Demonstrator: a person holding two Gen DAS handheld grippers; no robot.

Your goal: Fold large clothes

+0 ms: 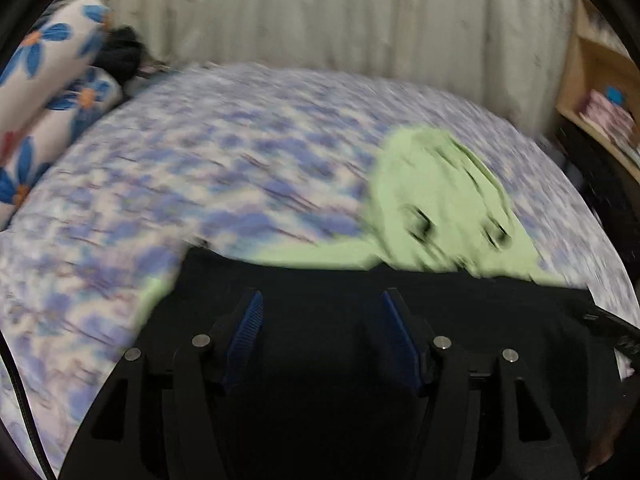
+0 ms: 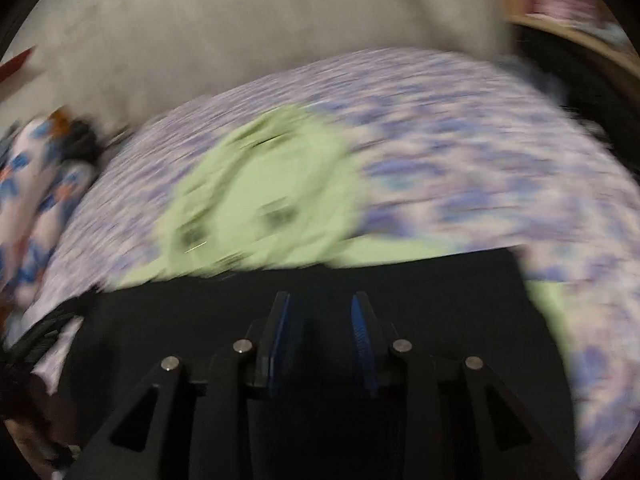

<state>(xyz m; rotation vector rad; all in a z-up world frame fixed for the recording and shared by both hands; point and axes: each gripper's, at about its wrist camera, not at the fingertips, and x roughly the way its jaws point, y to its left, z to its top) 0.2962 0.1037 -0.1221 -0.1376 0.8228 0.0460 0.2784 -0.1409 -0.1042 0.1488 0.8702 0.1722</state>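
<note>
Between folds, both my grippers empty over the black garment on the bed

From the left wrist: my left gripper (image 1: 322,308) hangs with jaws spread wide and nothing between the blue pads (image 1: 245,332), just above a black garment (image 1: 320,276) spread flat at the near edge of the flowered bedsheet (image 1: 180,152); a crumpled light green garment (image 1: 432,196) lies just beyond it, partly under its far edge, and everything is smeared by motion, so I judge I am repositioning for a fresh grasp, and next I need an edge or corner of the black cloth. From the right wrist: my right gripper (image 2: 320,312) has its jaws narrower but parted, holding nothing, over the same black garment (image 2: 360,280), which looks smooth and straight-edged, the green garment (image 2: 260,188) bunched behind it
</note>
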